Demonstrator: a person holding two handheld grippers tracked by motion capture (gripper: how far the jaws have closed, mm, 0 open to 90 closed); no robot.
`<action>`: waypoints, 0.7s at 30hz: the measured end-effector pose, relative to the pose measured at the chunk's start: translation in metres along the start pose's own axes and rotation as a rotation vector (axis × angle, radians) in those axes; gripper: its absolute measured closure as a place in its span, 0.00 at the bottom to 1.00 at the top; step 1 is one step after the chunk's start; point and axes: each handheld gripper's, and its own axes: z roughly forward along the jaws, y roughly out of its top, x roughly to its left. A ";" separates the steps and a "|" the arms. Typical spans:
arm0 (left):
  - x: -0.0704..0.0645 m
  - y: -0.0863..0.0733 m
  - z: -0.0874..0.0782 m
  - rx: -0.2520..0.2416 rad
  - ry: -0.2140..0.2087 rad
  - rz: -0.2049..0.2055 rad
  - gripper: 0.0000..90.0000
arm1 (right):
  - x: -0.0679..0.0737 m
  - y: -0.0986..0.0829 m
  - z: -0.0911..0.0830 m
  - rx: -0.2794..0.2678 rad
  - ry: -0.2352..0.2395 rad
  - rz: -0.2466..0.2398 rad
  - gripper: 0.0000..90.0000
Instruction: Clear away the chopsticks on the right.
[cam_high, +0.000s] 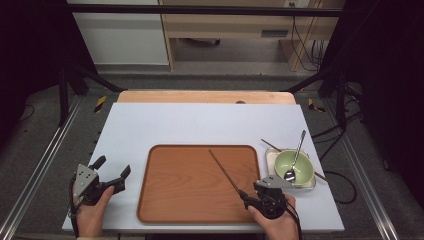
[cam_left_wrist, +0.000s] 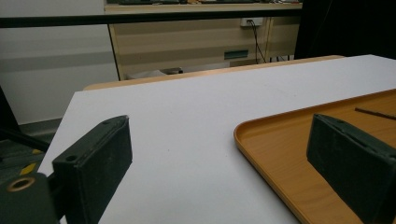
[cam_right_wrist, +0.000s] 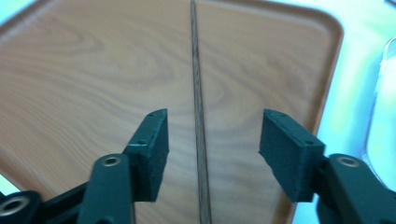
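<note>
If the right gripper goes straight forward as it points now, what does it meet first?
Probably the chopstick between its open jaws, lying on the wooden tray; beyond that, the tray's far rim. Depth is unclear.

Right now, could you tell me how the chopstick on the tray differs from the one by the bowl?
The tray chopstick lies bare on the wooden tray, between the open jaws of the right gripper; the bowl chopstick lies off the tray, partly hidden under the green bowl. The tray chopstick shows nearly its whole length; the bowl chopstick shows little beyond its ends. Both are thin, dark and slant the same way.
</note>
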 end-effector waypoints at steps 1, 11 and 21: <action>0.000 0.000 0.000 0.000 -0.001 0.000 0.07 | -0.001 0.002 -0.002 -0.004 0.002 -0.002 0.42; 0.004 -0.001 -0.002 -0.004 0.009 -0.007 0.07 | -0.027 0.038 -0.029 -0.087 -0.063 -0.049 0.23; 0.004 -0.002 -0.001 -0.004 0.010 -0.004 0.07 | -0.070 0.073 -0.059 -0.169 -0.105 -0.094 0.12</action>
